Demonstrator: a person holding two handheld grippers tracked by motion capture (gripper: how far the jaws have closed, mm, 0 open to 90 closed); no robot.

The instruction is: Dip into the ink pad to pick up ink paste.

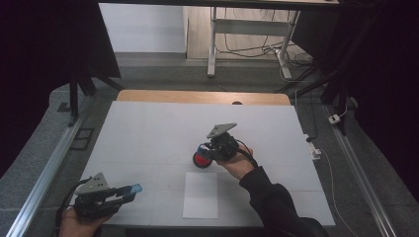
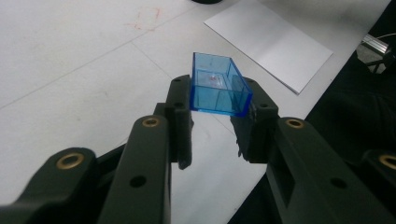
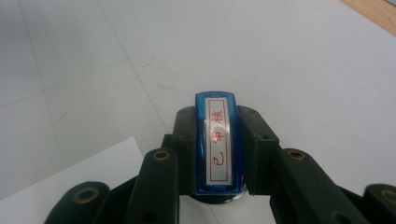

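At the table's near left corner, left gripper (image 1: 129,192) pinching a clear blue cap (image 2: 218,85) between its tips, lying low and level, pointing right. Farther right, above the white sheet (image 1: 200,196), right gripper (image 1: 203,157) clamped on a blue stamp (image 3: 217,144) with a red-lettered label, angled down-left, its red base (image 1: 200,159) close to the table (image 1: 148,133).

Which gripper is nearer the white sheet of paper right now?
Right. The right gripper, holding a stamp, sits just beyond the paper's far edge; the left gripper, holding a blue cap, is farther off to its left.

Grey floor (image 1: 158,71), white desk frame (image 1: 212,44) beyond.
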